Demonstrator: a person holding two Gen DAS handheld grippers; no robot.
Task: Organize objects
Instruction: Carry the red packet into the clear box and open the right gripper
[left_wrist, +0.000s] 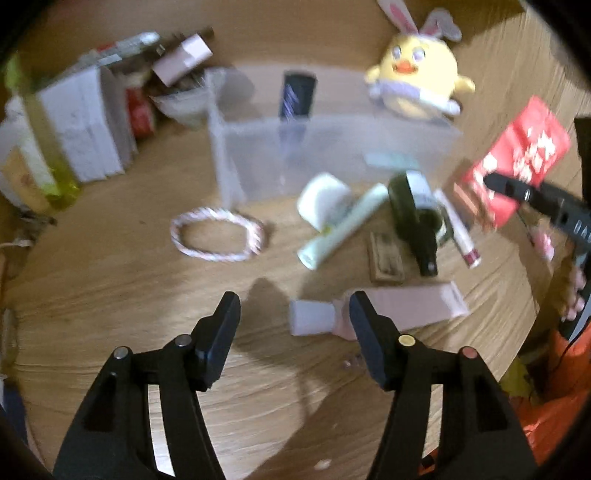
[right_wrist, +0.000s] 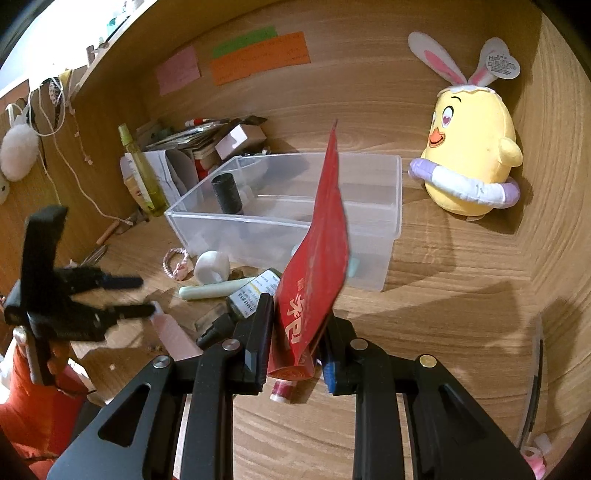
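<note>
1. Fingers of the right gripper (right_wrist: 298, 334) are clamped on the lower edge of a flat red paper packet with white characters (right_wrist: 321, 254), held upright above the wooden surface (right_wrist: 461, 295), just near of the clear plastic bin (right_wrist: 395, 192).
2. Fingers of the left gripper (left_wrist: 293, 332) stand apart with nothing between them, over the surface beside a pale pink tube with a white cap (left_wrist: 402, 306).
3. To seat the packet well, it likely needs carrying over the bin's near wall, then lowering flat before release, since a tall thin sheet may tip out.
4. A black cylindrical container (right_wrist: 227, 194) already stands inside the bin at its far left; the packet should go in clear of it.
5. The left view is motion-blurred, so labels on the dark green bottle (left_wrist: 410, 206) are unreadable.
6. How much of the packet sits between the right fingers is hidden.
</note>
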